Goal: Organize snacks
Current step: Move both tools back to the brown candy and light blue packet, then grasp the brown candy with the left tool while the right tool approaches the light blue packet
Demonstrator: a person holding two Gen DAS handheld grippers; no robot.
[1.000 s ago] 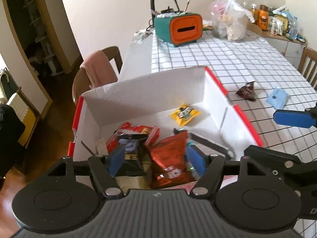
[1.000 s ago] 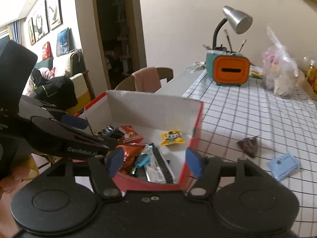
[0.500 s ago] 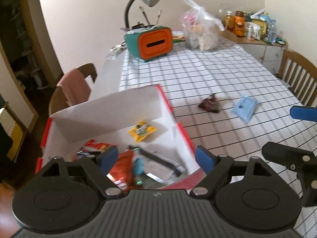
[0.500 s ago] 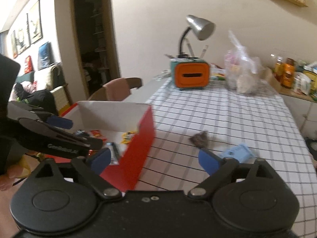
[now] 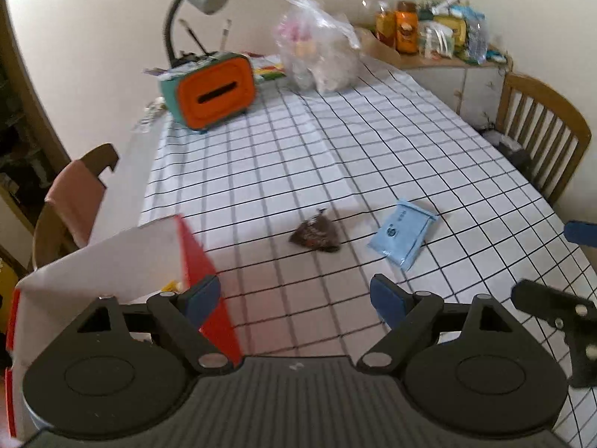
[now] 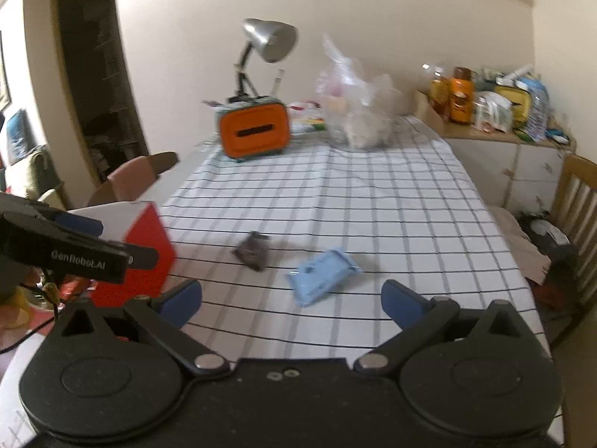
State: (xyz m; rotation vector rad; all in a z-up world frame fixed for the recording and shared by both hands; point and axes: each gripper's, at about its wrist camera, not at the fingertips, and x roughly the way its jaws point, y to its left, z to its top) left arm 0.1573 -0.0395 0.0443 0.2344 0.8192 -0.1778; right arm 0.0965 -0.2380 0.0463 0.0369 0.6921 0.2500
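Both grippers swung off the box, toward the loose snacks.
Left gripper and right gripper just opened wide, empty; brown packet, blue packet remain outside red box.

- Both grippers, left and right, swing away from the box toward the open tablecloth.
- Their jaws have just been opening, nothing between them.
- The brown packet and blue packet now lie ahead.

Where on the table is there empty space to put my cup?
The checked tablecloth is bare in the middle, between the orange box and the brown snack, and along the side by the wooden chair. It is crowded at the far end around the plastic bag.
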